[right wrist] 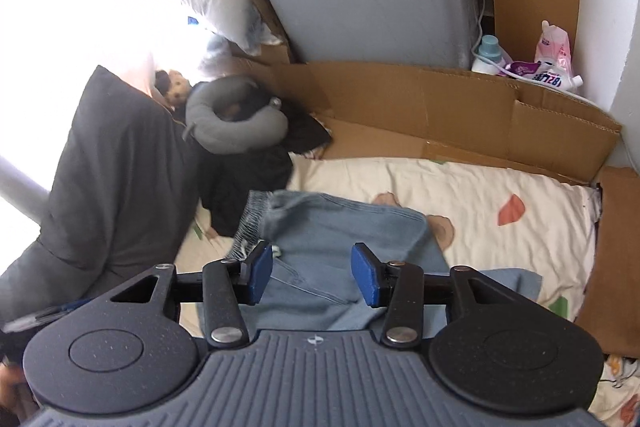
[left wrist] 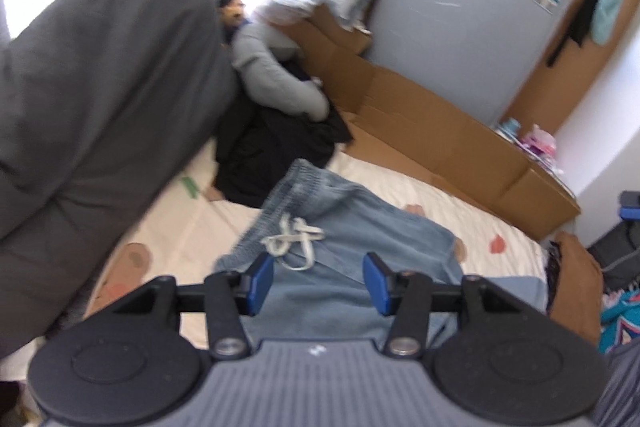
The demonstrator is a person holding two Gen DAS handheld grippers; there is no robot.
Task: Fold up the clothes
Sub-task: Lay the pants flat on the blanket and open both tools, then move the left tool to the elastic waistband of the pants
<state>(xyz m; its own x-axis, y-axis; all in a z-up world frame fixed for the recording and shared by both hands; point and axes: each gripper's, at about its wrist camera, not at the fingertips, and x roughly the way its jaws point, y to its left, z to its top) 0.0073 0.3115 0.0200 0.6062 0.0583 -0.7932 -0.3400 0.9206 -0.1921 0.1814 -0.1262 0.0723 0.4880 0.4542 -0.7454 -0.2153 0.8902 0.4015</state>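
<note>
Both tongs (left wrist: 319, 283) (right wrist: 312, 281) agape, empty, above light-blue denim shorts (left wrist: 352, 239) (right wrist: 340, 239).

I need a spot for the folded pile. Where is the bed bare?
Bare sheet lies between the blue trousers and the cardboard, widest toward the corner. It is crowded by the black clothes, neck pillow and grey duvet.

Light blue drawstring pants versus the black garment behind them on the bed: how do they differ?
The light blue drawstring pants lie spread nearest both open grippers, the left gripper and the right gripper; the black garment is bunched farther back, against the dark grey duvet. A grey neck pillow rests on the black one only. Both lie unheld.
</note>
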